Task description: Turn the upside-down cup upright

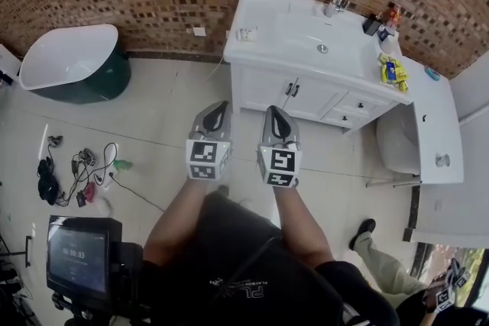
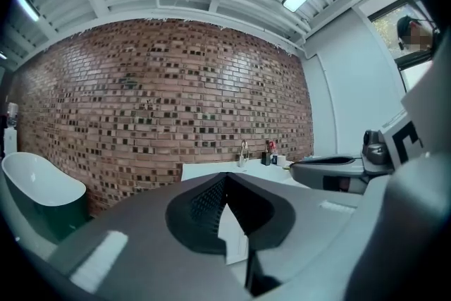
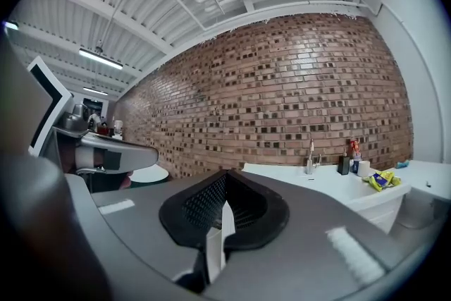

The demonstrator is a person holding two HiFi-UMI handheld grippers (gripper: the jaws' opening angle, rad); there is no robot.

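Note:
A small white cup (image 1: 388,44) stands at the back right of the white vanity (image 1: 267,50), beside a dark bottle; from here I cannot tell which way up it is. It also shows in the right gripper view as the cup (image 3: 363,167) past the faucet. My left gripper (image 1: 216,112) and right gripper (image 1: 275,114) hang side by side over the floor, well short of the vanity. In each gripper's own view, the left gripper (image 2: 225,178) and the right gripper (image 3: 225,178) have their jaws closed tip to tip with nothing between them.
A faucet (image 1: 335,4) and a yellow packet (image 1: 392,71) are on the vanity. A white and green bathtub (image 1: 72,61) stands at the left, with cables (image 1: 76,172) on the floor and a monitor (image 1: 76,256) nearby. A white side counter (image 1: 437,126) and another person's foot (image 1: 365,229) are at the right.

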